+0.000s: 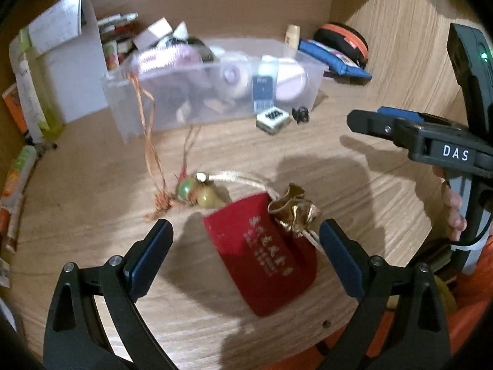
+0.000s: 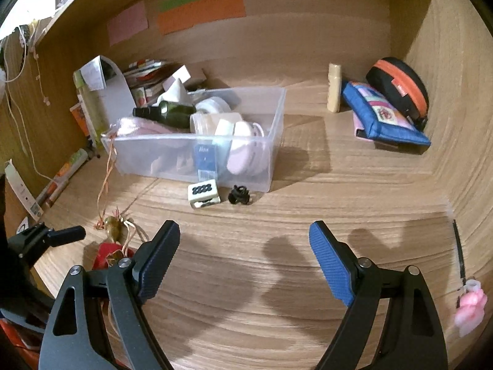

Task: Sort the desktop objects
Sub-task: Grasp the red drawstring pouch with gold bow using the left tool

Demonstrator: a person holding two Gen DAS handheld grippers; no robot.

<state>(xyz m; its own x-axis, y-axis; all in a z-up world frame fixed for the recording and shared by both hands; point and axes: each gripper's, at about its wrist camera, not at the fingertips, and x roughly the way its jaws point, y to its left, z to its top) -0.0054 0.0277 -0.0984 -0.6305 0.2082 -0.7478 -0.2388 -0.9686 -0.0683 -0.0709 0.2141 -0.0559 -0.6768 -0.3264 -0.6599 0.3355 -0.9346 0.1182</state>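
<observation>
Low in the frame, the left tongs (image 1: 246,240) gape around a red pouch (image 1: 262,256); the right tongs (image 2: 245,246) gape over bare table (image 2: 308,215)

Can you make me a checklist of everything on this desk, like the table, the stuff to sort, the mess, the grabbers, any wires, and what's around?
Surface: wooden desk, mostly bare in front.
Job's things: red pouch and gourd charm lie loose; mahjong tile and black hair clip before the clear bin, which holds jars and a green bottle.
Clutter: papers, boxes at back left; blue pouch, round black case at right.
Grippers: left gripper open above the red pouch; right gripper open, empty.
Cables: white cord on left wall.
Surroundings: wooden walls, coloured notes.
</observation>
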